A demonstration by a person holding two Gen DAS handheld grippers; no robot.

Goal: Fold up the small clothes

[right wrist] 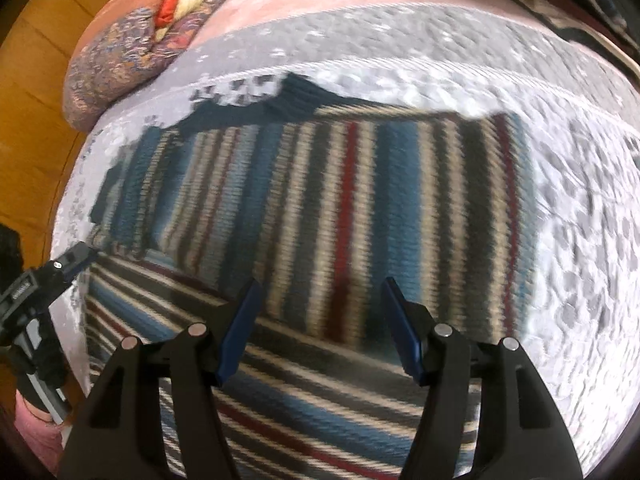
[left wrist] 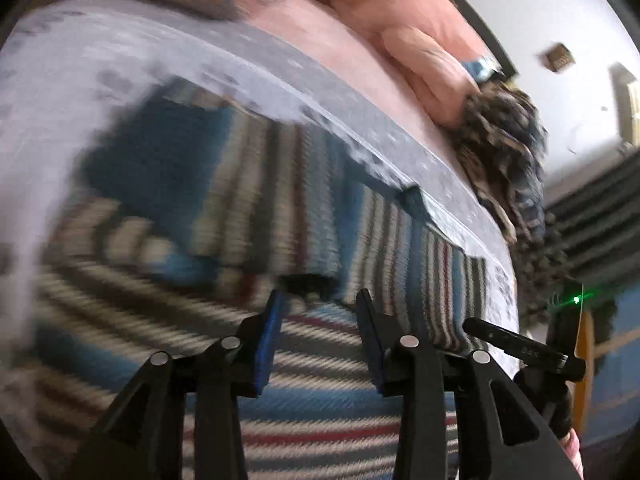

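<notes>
— Left gripper [left wrist: 320,300]: how do the jaws stand?

— Apart, with nothing between them. Its blue-padded fingers [left wrist: 269,344] hang over the striped knit garment [left wrist: 256,208], and a folded edge of the knit lies just ahead of the tips. Whether the tips touch the cloth, I cannot tell; the view is smeared by motion blur.

— And the right gripper [right wrist: 318,300]?

— Spread wide too, gripping nothing. The garment [right wrist: 360,208] fills the view beyond and below its fingers [right wrist: 408,340]; one panel with upright stripes lies over a part whose stripes run crosswise.

— Where does the garment lie?

— On a pale grey patterned bedspread [right wrist: 440,52], which shows on the far side and to the right of the right gripper. Its near edge is cut off by the frame in both views.

— Anything further out?

— Beyond the bedspread and to the left of the right gripper, a bundle of patterned bedding [right wrist: 132,40] with an orange-red strip. From the left wrist, a pink cover [left wrist: 400,32] lies far ahead, and a dark mottled cloth [left wrist: 504,152] to the right, too blurred to identify. The other gripper's black body pokes in at the edge of each view.
</notes>
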